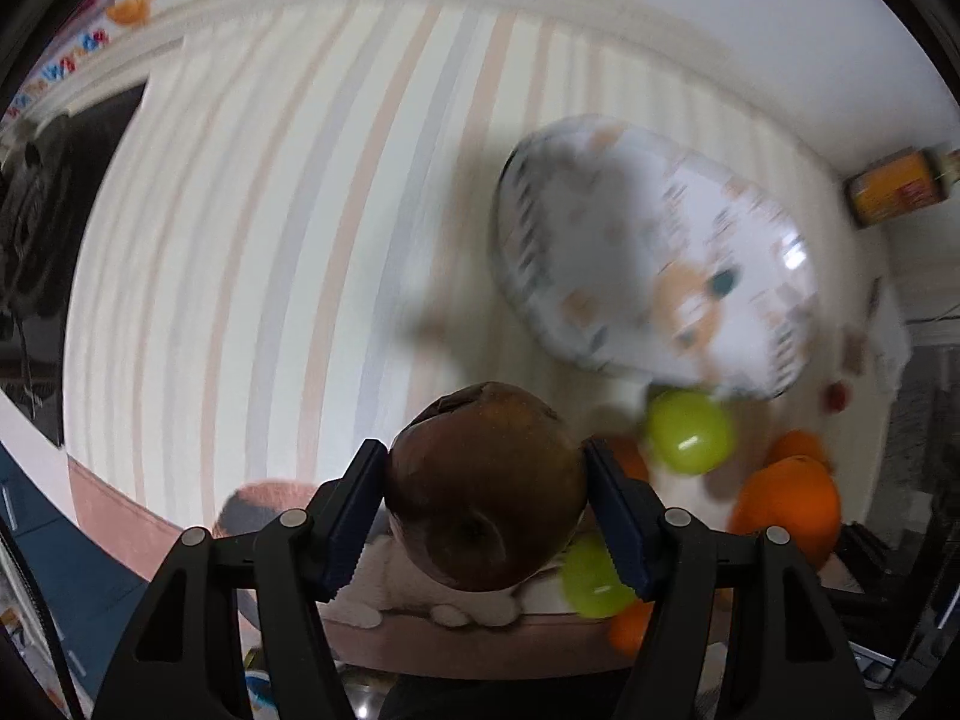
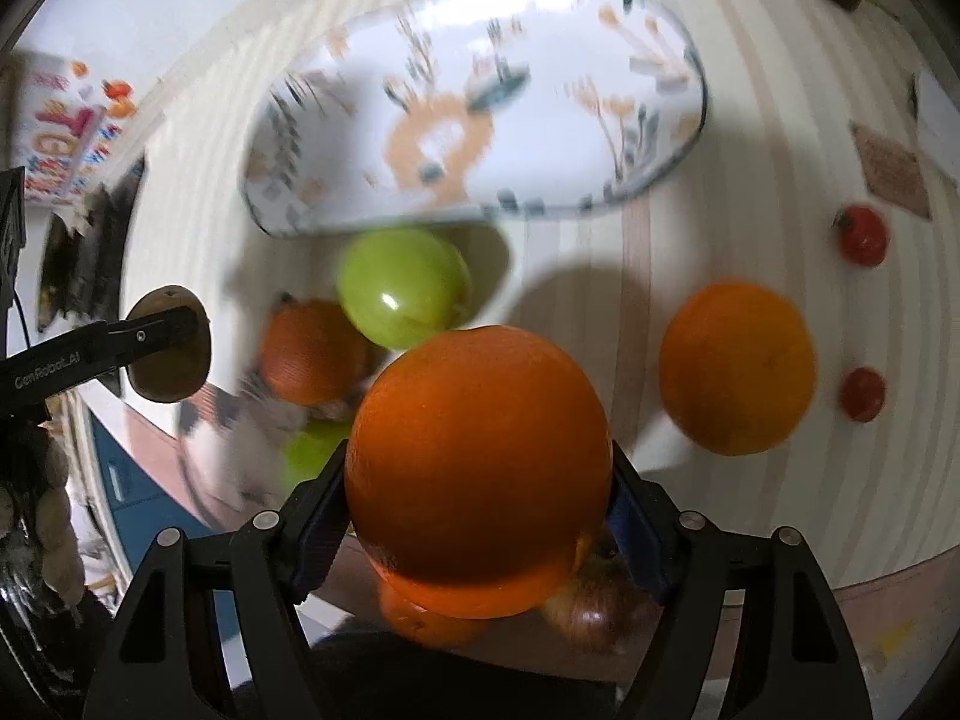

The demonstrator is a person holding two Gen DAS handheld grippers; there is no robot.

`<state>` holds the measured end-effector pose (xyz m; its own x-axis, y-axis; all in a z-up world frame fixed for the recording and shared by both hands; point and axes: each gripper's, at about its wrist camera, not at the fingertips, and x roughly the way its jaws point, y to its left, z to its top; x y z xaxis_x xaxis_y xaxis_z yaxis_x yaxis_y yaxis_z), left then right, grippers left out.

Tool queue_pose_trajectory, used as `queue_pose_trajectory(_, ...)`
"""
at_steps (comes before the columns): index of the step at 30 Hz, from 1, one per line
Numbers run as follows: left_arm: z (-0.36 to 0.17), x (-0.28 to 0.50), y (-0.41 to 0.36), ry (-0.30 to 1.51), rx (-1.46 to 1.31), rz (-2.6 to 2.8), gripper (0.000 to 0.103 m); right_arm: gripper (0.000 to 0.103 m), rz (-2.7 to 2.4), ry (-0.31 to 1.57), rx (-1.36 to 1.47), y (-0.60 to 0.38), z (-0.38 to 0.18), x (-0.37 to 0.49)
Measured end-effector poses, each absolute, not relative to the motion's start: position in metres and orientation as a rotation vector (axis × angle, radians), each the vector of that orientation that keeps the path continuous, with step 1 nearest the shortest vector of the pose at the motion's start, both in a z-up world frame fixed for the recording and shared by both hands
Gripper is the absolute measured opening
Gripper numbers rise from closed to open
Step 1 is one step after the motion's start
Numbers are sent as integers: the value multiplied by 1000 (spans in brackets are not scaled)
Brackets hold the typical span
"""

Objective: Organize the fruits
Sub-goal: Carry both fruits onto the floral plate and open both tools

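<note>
From the left wrist camera, the left gripper [image 1: 486, 495] has its jaws clamped on a brown fruit [image 1: 486, 486], one blue pad pressed against each flank, the fruit held up above the striped table [image 1: 270, 228]. Ahead and to the right lies a patterned plate [image 1: 654, 252], blurred, with a green apple [image 1: 690, 432] just beside its near rim. A second green apple [image 1: 591, 579] shows below the right pad, and an orange [image 1: 786, 510] sits further right near the table edge. An orange box [image 1: 897, 186] stands at the far right. From the right wrist camera, the right gripper [image 2: 480, 480] grips a large orange [image 2: 480, 468] between its jaws, lifted over the table's near edge. The plate [image 2: 480, 108] lies beyond with nothing in it, the green apple [image 2: 402, 285] touching its near rim, and a blurred reddish-orange fruit [image 2: 312, 351] just left of that apple. Another orange [image 2: 738, 366] rests on the cloth to the right, with two small red tomatoes [image 2: 863, 235] well apart from it near the right side. At the left, the other gripper [image 2: 150, 339] holds the brown fruit [image 2: 171, 351] in the air.
</note>
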<state>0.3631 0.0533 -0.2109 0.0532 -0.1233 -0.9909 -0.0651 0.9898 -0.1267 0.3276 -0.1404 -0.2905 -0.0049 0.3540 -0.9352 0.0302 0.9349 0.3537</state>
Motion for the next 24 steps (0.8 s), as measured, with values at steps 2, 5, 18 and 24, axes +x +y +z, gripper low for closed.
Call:
queue_pose_trajectory(2,-192,374,42,1488,-172,-69,64,79,262,1517,326,-144,-274,337)
queue_pose_trajectory(5,-200,419,46,1472,-203,-97,65,79,240,1445,338,-150,-252,362)
queue_pose_trajectory(18,-306,521,17,1688,-265,-39,65,79,103,1479,273,-148,-296,484)
queue_pose_trajectory(24,-324,524,4,1738,-237,-53,65,79,99,1517,263,-142,-317,485)
